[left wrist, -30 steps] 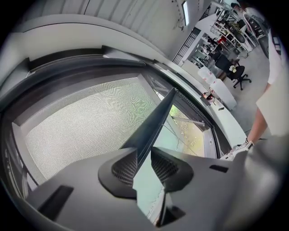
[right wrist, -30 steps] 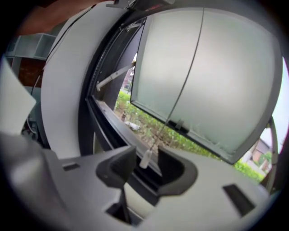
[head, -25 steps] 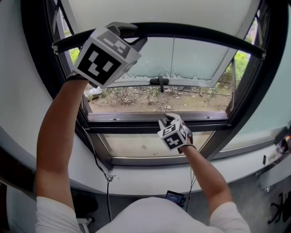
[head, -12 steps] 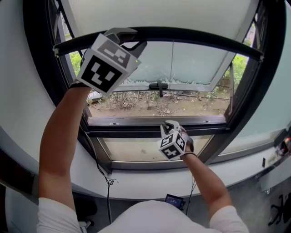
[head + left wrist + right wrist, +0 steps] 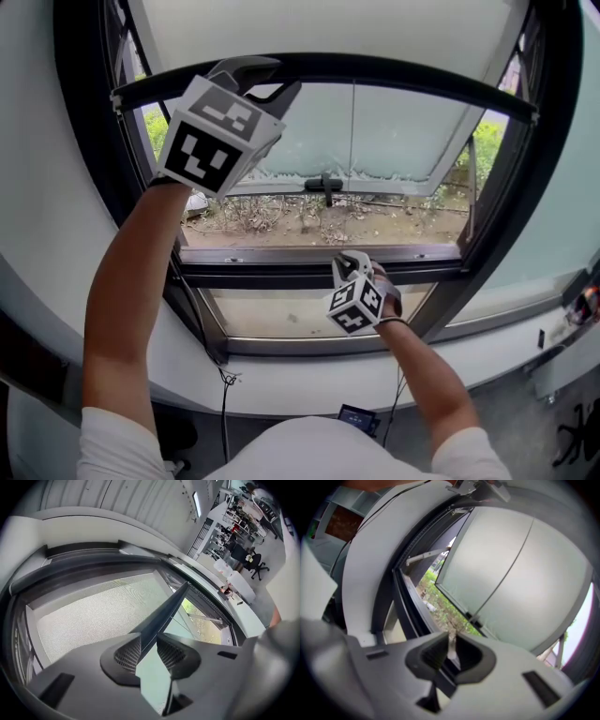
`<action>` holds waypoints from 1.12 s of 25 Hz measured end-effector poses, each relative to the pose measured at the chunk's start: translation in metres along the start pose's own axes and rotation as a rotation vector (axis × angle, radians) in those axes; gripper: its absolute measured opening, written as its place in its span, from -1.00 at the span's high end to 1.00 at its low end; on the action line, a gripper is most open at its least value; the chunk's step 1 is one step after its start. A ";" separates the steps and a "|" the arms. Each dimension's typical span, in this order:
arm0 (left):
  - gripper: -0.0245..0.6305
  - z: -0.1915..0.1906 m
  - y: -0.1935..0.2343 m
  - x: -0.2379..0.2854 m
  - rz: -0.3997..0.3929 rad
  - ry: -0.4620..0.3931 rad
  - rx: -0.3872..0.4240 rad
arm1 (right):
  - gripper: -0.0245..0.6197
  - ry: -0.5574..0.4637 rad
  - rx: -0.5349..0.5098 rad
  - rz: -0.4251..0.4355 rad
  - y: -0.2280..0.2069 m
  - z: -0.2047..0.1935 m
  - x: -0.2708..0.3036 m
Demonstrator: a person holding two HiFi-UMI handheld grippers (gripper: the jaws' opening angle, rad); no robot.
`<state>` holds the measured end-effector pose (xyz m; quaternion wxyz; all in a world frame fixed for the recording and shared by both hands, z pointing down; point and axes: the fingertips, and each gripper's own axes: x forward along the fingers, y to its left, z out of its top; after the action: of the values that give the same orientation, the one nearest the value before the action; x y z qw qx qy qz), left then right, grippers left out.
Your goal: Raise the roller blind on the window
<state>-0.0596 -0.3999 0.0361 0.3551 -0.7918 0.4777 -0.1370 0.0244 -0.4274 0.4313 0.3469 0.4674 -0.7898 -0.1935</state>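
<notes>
The roller blind's pale mesh fabric [image 5: 319, 23] [image 5: 103, 616] covers the top of the window and ends in a dark bottom bar [image 5: 422, 75] [image 5: 168, 606]. My left gripper [image 5: 267, 75] [image 5: 150, 651] is raised at the upper left, shut on that bar, which runs between its pads. My right gripper [image 5: 353, 262] [image 5: 451, 651] is low at the centre, in front of the dark window frame [image 5: 281, 267]. Its jaws are nearly together on a thin pale cord [image 5: 451, 641]. Where the cord leads is hidden.
Beyond the frame, a window pane [image 5: 394, 131] is tilted outward, with a black handle [image 5: 323, 180] on its lower edge. Soil and plants [image 5: 272, 211] lie outside. Below is a white sill [image 5: 281, 370], with a hanging cable [image 5: 223, 398] and a small screen [image 5: 356, 412].
My right gripper has dropped a little and its jaws have closed onto the thin cord. My left gripper has stayed on the blind's bottom bar.
</notes>
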 end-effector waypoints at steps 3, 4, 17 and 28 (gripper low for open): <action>0.59 0.009 0.004 -0.009 0.027 -0.039 -0.011 | 0.74 0.000 -0.022 -0.002 -0.001 0.004 -0.003; 0.59 0.011 0.005 -0.012 0.034 -0.051 -0.016 | 0.74 -0.002 -0.024 -0.005 -0.002 0.006 -0.004; 0.59 -0.017 -0.021 -0.047 0.026 -0.070 -0.133 | 0.74 -0.051 -0.032 -0.063 -0.022 0.030 -0.023; 0.59 -0.073 -0.054 -0.068 0.005 -0.052 -0.318 | 0.74 -0.090 -0.017 -0.108 -0.036 0.047 -0.040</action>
<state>-0.0988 -0.3578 0.1341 0.2375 -0.8402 0.4859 -0.0383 0.0248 -0.4114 0.3614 0.3041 0.4970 -0.7766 -0.2395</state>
